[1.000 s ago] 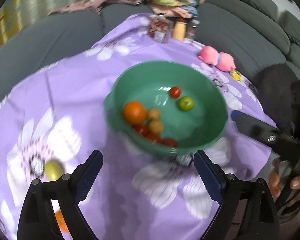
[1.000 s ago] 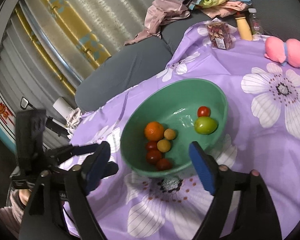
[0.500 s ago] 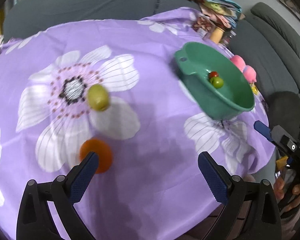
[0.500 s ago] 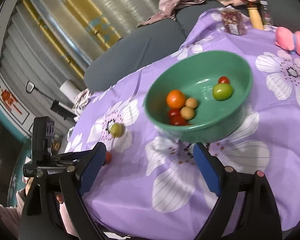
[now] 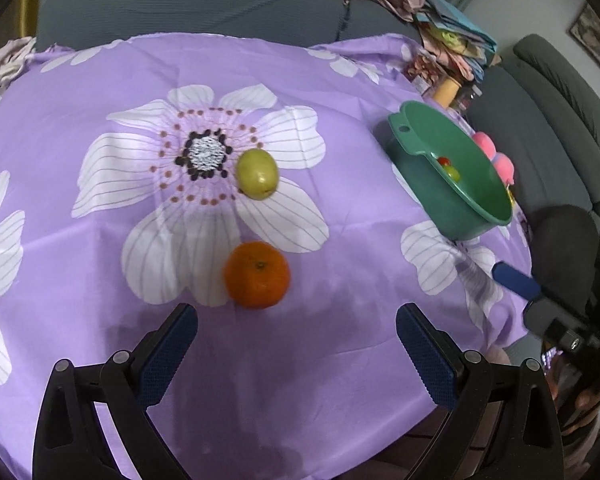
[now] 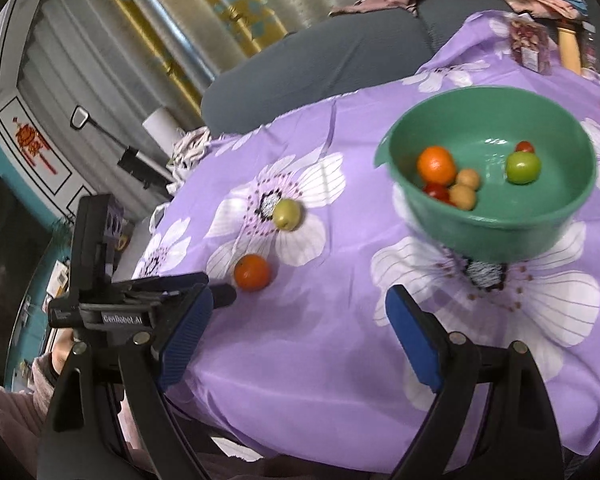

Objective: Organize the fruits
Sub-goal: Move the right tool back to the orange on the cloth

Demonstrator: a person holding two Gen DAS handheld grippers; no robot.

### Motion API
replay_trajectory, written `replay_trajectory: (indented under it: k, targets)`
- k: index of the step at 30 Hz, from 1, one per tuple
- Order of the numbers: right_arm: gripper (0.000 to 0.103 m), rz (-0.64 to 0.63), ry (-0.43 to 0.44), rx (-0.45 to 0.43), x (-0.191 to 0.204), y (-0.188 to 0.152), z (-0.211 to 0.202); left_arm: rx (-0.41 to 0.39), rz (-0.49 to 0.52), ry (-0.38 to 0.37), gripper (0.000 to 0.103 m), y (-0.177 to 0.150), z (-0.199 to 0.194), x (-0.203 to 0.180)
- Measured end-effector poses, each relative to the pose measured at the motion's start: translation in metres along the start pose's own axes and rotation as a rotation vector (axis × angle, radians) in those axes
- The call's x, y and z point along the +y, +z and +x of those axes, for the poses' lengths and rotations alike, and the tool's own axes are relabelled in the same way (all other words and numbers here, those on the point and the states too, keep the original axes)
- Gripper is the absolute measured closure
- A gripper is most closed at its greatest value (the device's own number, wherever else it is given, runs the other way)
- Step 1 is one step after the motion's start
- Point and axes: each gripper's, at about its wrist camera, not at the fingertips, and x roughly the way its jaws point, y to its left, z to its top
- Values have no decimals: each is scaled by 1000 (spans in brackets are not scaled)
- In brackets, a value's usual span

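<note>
Lying loose on the purple flowered tablecloth [image 5: 340, 80], well apart from the bowl, an orange [image 5: 257, 274] is sitting near the table's near edge, and a yellow-green fruit [image 5: 257, 174] is resting just beyond it, toward the middle, beside the dark centre of a printed white flower. We are hovering our left gripper [image 5: 296, 344] just short of the orange, its blue-padded jaws spread wide and nothing between them; the orange is lying slightly ahead of the fingertips, not touching either pad. Toward the table's right side the green bowl [image 6: 560, 236] is holding the sorted fruit: another orange [image 6: 436, 165], two small tan fruits [image 6: 465, 188], a green round fruit [image 6: 522, 167], and some small red fruits, one beside the green one and others partly hidden under the orange. We are holding our right gripper [image 6: 298, 334] over the near edge between the loose fruit and the bowl, its jaws also standing apart and gripping nothing. At the table's far right corner a snack packet [image 6: 530, 44] and a yellow bottle [image 6: 570, 50] are standing, with a pink plush toy [image 5: 496, 156] lying behind the bowl. A grey sofa [image 5: 188, 4] is curving around the far side, piled with clothes.
</note>
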Motion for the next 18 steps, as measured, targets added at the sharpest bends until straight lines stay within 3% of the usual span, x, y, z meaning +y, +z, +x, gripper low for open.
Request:
replay_trajectory:
  k: [18]
  targets:
    - [14,-63,15,119,27,-3,47,-1,-12,-31,4,1,0,20]
